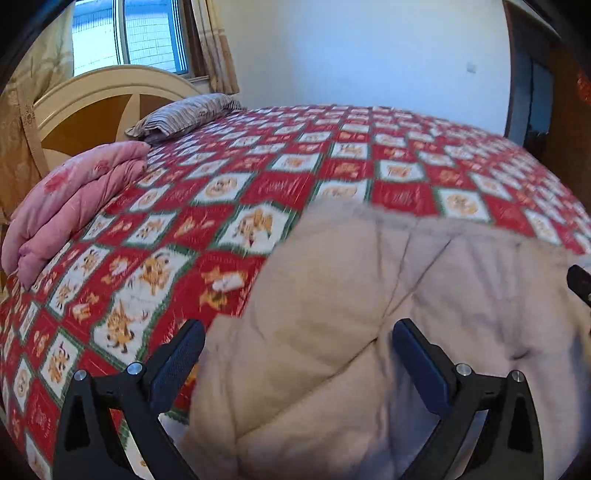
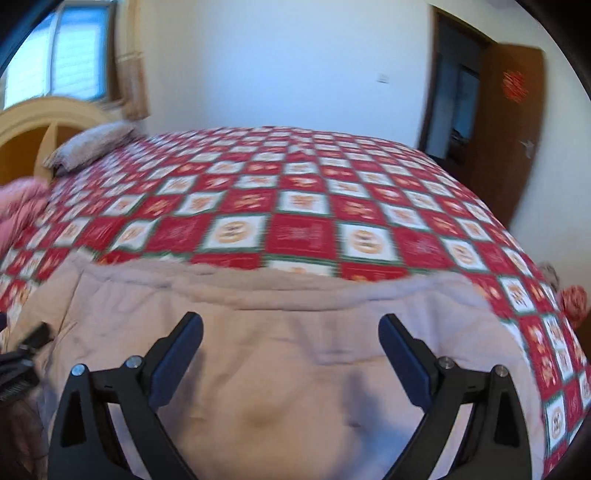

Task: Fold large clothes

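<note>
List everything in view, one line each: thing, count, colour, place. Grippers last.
garment: one, beige, quilted, on the near edge of the bed
bedspread: one, red and white checks, covering the bed
quilt: one, pink, folded, on the bed by the headboard
pillow: one, grey striped, at the head of the bed
headboard: one, cream and tan
window: one, behind the headboard, with beige curtains
door: one, brown, open
left gripper: open, over the garment
right gripper: open, over the garment
</note>
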{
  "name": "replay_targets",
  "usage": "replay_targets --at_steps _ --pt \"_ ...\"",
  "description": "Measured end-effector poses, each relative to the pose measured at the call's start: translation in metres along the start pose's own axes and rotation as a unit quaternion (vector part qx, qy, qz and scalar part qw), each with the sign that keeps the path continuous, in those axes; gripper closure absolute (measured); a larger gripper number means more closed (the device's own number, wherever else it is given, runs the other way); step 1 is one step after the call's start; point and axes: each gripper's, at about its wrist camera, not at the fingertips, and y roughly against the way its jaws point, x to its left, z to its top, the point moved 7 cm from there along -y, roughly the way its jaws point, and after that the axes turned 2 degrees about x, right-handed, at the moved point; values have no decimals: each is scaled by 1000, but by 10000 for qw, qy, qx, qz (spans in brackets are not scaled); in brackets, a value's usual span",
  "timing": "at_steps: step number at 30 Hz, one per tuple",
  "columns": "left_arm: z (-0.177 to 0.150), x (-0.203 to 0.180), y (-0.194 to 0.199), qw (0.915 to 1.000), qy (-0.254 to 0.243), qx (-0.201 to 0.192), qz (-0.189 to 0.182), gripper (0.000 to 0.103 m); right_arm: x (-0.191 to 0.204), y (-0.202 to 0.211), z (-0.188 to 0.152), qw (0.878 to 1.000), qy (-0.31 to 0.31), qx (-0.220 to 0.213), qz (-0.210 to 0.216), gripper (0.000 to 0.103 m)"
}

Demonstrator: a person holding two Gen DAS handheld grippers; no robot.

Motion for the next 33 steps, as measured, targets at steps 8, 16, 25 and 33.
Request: replay_targets --at_steps 8,16,25,33 --pt "-11 4 -19 9979 422 139 -463 1 5 -53 -30 9990 75 428 -95 4" --pt "-12 0 -20 9986 386 112 -357 1 9 -67 -38 9973 154 695 -160 0" --pt "-13 -1 -21 9990 334 115 -275 1 9 -71 -40 9965 190 781 -221 0" --pt "-14 -2 -24 9990 318 160 -265 1 9 -72 -40 9960 249 806 -291 0"
